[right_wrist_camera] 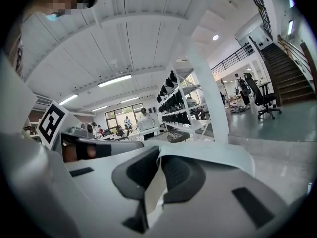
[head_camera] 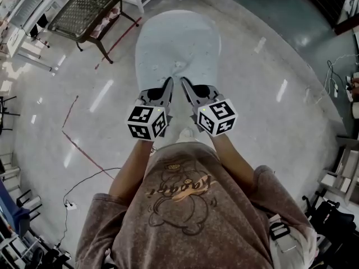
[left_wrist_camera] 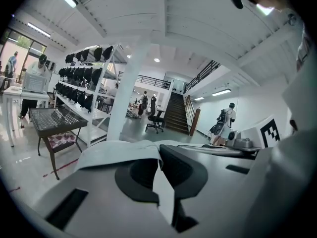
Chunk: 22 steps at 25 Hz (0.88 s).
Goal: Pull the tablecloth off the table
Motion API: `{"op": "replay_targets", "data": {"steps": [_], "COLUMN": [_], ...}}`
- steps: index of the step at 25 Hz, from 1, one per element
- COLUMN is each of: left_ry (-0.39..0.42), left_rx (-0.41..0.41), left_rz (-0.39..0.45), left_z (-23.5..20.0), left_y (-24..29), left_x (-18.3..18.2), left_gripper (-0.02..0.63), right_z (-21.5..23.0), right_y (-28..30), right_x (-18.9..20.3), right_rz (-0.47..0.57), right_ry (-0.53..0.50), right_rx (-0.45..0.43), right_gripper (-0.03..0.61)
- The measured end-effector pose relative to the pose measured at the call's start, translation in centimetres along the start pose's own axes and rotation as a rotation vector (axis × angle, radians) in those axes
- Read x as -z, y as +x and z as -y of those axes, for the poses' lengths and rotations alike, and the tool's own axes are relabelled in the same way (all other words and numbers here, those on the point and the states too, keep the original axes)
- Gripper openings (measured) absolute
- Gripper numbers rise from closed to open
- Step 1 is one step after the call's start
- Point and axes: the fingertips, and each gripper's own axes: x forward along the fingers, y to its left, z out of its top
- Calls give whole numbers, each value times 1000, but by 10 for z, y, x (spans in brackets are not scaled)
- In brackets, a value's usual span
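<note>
The pale tablecloth [head_camera: 176, 43] hangs in the air over the floor, spread out away from me, with its near edge bunched between my two grippers. My left gripper [head_camera: 168, 84] is shut on that edge, and the right gripper [head_camera: 184, 84] is shut on it right beside. A fold of the tablecloth [left_wrist_camera: 119, 152] lies pinched in the left gripper [left_wrist_camera: 159, 155] in the left gripper view. The same tablecloth [right_wrist_camera: 208, 150] is clamped in the right gripper [right_wrist_camera: 159, 162] in the right gripper view. The dark mesh-topped table [head_camera: 92, 7] stands bare at the far left, apart from the cloth.
Red tape lines [head_camera: 73, 139] and a black cable [head_camera: 84, 184] cross the shiny floor on my left. More cables [head_camera: 336, 77] lie at the right. A white pillar [left_wrist_camera: 129, 93], shelves of dark gear [left_wrist_camera: 84, 88], an office chair [left_wrist_camera: 156, 120] and stairs [left_wrist_camera: 176, 113] are ahead.
</note>
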Motion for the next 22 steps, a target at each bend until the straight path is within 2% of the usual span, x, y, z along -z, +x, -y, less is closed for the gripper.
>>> {"op": "replay_targets", "data": {"steps": [5, 14, 18, 22], "left_ry": [24, 43, 52, 53], "left_rx": [46, 96, 121, 148], "left_rz": [-10, 23, 27, 21], "left_z": [1, 21, 34, 51], "left_y": [-36, -94, -145, -149], "left_x": [5, 13, 24, 31], "left_gripper": [28, 28, 28, 28], "right_z": [-35, -85, -132, -131], "right_y": [-9, -44, -70, -88], "right_x": [7, 15, 26, 30], "right_rz": [-4, 43, 47, 48], "right_ry": [-10, 1, -9, -10], "right_rx": [-14, -21, -5, 18], "right_gripper": [26, 26, 26, 28]}}
